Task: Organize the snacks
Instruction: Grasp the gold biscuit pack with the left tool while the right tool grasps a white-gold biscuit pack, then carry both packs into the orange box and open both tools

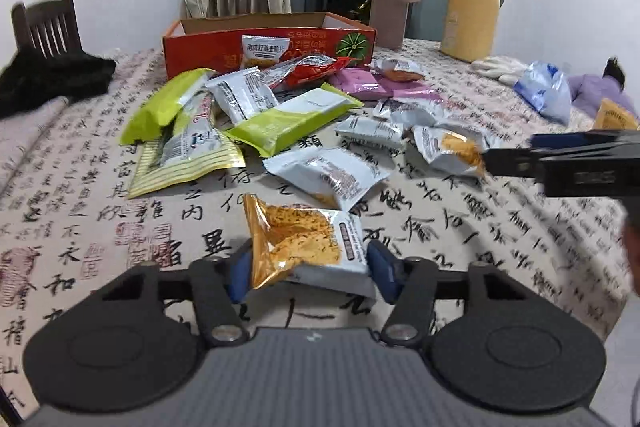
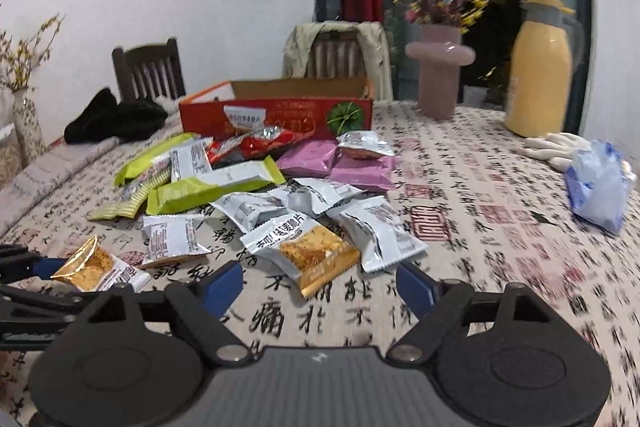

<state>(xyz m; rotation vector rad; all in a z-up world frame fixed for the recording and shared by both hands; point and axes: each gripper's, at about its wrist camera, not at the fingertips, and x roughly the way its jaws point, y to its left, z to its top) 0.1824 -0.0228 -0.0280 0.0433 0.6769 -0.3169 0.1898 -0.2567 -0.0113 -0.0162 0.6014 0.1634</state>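
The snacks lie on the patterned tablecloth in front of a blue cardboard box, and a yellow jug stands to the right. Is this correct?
Not quite: the cardboard box is orange-red, not blue, as the left wrist view shows. The snacks do lie before it on the tablecloth, with the yellow jug to the right.

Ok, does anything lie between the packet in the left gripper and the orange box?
Yes: loose snack packets lie heaped on the tablecloth between that packet and the orange box, right up to its front wall. Above them nothing visible blocks the way.
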